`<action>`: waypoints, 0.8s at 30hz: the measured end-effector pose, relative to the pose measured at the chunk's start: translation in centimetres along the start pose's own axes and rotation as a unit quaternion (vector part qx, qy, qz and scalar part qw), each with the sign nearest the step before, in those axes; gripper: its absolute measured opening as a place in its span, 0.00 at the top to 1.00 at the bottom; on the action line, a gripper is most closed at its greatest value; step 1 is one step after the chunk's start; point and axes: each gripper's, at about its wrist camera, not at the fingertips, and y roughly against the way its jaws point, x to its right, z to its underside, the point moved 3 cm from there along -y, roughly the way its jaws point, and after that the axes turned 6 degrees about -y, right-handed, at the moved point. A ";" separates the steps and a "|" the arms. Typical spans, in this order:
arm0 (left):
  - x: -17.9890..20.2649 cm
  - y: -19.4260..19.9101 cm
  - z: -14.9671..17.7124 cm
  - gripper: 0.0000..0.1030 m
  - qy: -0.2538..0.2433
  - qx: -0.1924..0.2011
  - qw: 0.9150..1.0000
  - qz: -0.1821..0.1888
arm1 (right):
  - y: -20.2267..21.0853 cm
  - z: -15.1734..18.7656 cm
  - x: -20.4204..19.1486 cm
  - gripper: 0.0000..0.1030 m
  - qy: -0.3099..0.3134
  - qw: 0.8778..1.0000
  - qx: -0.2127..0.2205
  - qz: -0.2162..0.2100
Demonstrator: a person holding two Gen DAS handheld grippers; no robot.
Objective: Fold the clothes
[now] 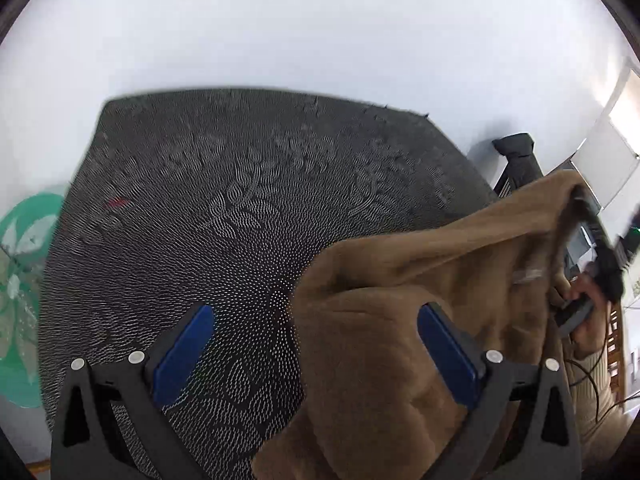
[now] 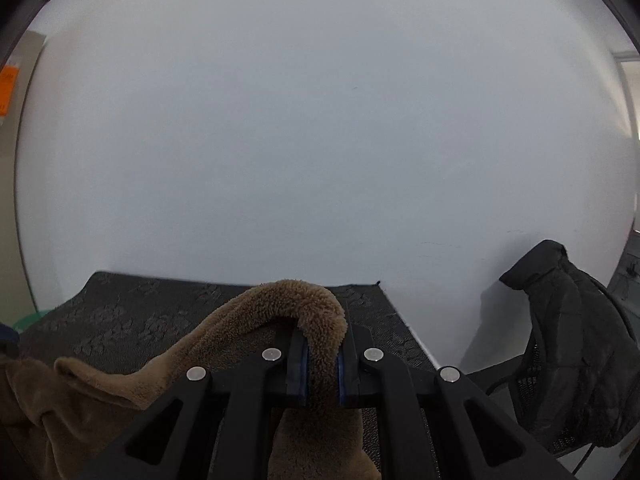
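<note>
The brown fleecy plush garment (image 1: 400, 340) lies bunched on the right part of the counter (image 1: 224, 208), w/ its dark cloth cover patterned in small white dots; one edge is lifted up toward the right. The left tongs (image 1: 316, 354) are spread wide, blue pads (image 1: 182, 356) well apart; the right pad stands in front of the brown fabric, the left one over the bare cover; no pinching there. The right tongs (image 2: 322, 364) are pressed together on a fold of the same garment (image 2: 316, 312); the fold curls over the tips and hangs down to the left. A black jacket over a chair back (image 2: 576, 344) stands to the right of the counter, near the white wall (image 2: 320, 120); a green round object (image 1: 20, 300) is at the left edge, blurred.
</note>
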 end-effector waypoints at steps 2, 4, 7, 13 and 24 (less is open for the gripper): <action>0.3 -1.1 -0.1 0.00 0.005 -0.009 0.999 0.033 | 1.3 -1.1 1.4 0.90 -0.016 0.999 0.036 0.027; 1.1 -2.2 -0.2 0.00 0.000 -0.017 0.998 0.057 | 1.9 -1.8 2.7 0.90 -0.034 0.997 0.047 0.041; 2.8 -3.5 -0.6 0.00 -0.022 -0.027 0.998 0.055 | 1.0 -1.6 3.7 0.90 -0.040 0.998 0.028 0.045; 5.9 -6.7 -1.8 0.00 -0.063 -0.079 0.992 0.074 | -0.7 0.4 5.5 0.90 -0.074 0.996 -0.005 0.059; 8.9 -9.4 0.2 0.06 -0.020 -0.137 0.973 0.186 | 1.0 1.0 8.2 0.90 -0.129 0.990 0.023 0.059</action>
